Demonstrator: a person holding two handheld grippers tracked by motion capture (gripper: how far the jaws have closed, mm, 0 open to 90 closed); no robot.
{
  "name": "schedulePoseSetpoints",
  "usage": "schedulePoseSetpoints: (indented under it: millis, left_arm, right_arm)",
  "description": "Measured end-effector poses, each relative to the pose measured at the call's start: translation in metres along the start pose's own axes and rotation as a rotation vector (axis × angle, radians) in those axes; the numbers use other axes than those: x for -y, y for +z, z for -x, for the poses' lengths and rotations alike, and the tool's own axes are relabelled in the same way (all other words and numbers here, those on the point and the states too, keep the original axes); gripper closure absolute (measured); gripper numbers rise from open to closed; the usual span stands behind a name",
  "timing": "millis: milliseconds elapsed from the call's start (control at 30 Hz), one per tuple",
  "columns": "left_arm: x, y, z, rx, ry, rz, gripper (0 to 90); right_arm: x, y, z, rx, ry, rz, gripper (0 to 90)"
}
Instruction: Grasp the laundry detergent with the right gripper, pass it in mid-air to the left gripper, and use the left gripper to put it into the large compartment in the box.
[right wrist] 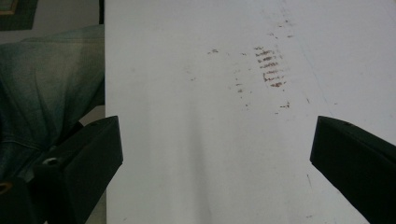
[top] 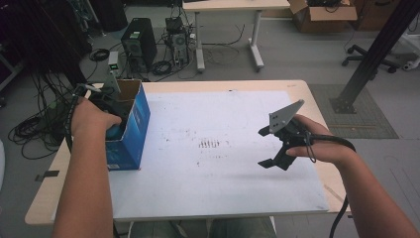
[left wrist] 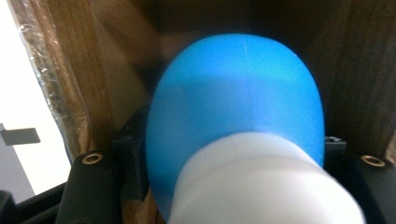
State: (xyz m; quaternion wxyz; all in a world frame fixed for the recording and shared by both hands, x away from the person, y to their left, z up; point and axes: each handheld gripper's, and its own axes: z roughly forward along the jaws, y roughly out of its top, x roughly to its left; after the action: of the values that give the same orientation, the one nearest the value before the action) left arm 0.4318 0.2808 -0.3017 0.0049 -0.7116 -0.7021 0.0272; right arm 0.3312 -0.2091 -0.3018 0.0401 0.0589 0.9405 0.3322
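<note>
A blue cardboard box (top: pixel 137 121) with an open top stands at the left edge of the white board (top: pixel 213 173). My left gripper (top: pixel 110 120) reaches down into it, the hand over its rim. Inside, between brown cardboard walls (left wrist: pixel 79 88), my left gripper (left wrist: pixel 233 149) is shut on a blue rounded bottle (left wrist: pixel 233 102) with a white cap (left wrist: pixel 261 186) towards the camera. My right gripper (top: pixel 261 148) hovers over the right side of the board, open and holding nothing. In the right gripper view its jaws stand wide apart around the gripper's midpoint (right wrist: pixel 217 149), above smudge marks (right wrist: pixel 268 65).
The board lies on a light wooden table (top: pixel 47 196). Beyond it on the floor are a computer tower (top: pixel 139 42), tangled cables (top: pixel 34 129), another table (top: pixel 228 5), a cardboard box (top: pixel 322 15) and a black slanted post (top: pixel 376 54). The person's jeans (right wrist: pixel 46 84) are at the near edge.
</note>
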Motion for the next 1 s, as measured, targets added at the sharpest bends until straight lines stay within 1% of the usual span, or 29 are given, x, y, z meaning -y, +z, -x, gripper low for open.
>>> schedulePoseSetpoints:
  millis: [300,333,467,533,633,833,933,1000]
  left_arm:
    - [0.001,-0.008,0.003,-0.014,-0.004,0.012,30.3]
    - [0.002,-0.01,0.004,-0.016,-0.006,0.011,28.6]
    - [0.003,-0.014,0.005,-0.02,-0.004,0.017,28.3]
    - [0.004,-0.017,0.005,-0.023,-0.003,0.019,28.1]
    - [0.007,-0.023,0.006,-0.034,-0.008,0.022,24.5]
    - [0.011,-0.033,0.005,-0.041,-0.013,0.041,24.1]
    - [0.013,-0.037,0.005,-0.041,-0.014,0.047,21.9]
    - [0.015,-0.041,0.005,-0.034,-0.013,0.052,21.4]
  right_arm:
    - [0.002,-0.003,-0.001,0.001,-0.003,0.007,2.6]
    - [0.002,-0.003,-0.001,0.002,-0.002,0.007,2.6]
    - [0.003,-0.004,-0.002,0.002,-0.003,0.013,2.6]
    - [0.003,-0.004,-0.002,0.002,-0.004,0.015,2.6]
    - [0.003,-0.005,-0.003,0.003,-0.005,0.017,2.6]
    - [0.003,-0.006,-0.004,0.003,-0.009,0.024,2.6]
    - [0.002,-0.006,-0.004,0.003,-0.01,0.025,2.6]
    - [0.002,-0.007,-0.004,0.004,-0.013,0.028,2.6]
